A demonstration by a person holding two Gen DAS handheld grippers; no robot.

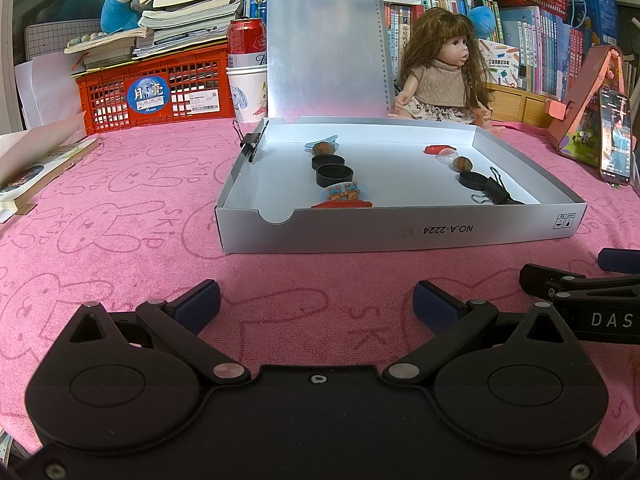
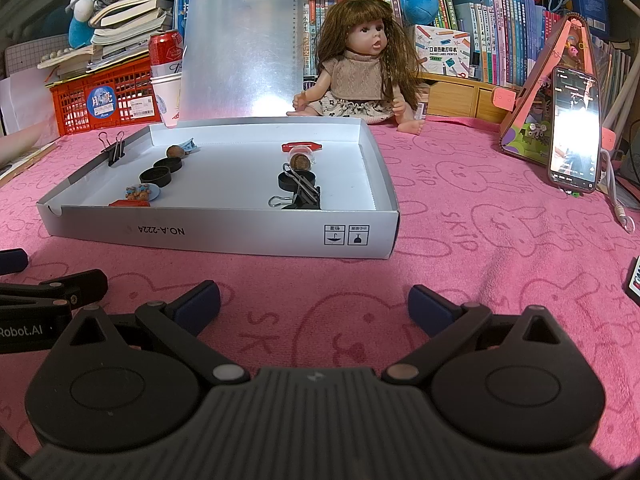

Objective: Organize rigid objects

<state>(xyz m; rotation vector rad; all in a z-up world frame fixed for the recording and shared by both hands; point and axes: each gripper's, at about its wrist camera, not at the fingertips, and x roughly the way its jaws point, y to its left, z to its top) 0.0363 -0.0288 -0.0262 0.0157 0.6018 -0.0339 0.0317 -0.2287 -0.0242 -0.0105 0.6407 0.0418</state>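
A shallow white box (image 1: pixel 400 232) (image 2: pixel 224 234) lies on the pink cloth. Inside on the left lie a walnut (image 1: pixel 324 148), two black caps (image 1: pixel 334 174) (image 2: pixel 156 176), a bear badge (image 1: pixel 342 194) and a red piece (image 2: pixel 129 203). On the right lie a red piece (image 2: pixel 302 147), a walnut (image 2: pixel 300 161), a black cap (image 1: pixel 472 180) and a black binder clip (image 2: pixel 302 196). Another binder clip (image 2: pixel 113 150) grips the left wall. My left gripper (image 1: pixel 316 304) and right gripper (image 2: pixel 314 304) are open and empty, side by side before the box.
A metal clipboard (image 1: pixel 326 48) stands behind the box beside a doll (image 2: pixel 360 64). A red crate (image 1: pixel 156 88), a can in paper cups (image 1: pixel 246 60), a phone (image 2: pixel 574 136) on a pink stand and bookshelves line the back. A book (image 1: pixel 40 164) lies left.
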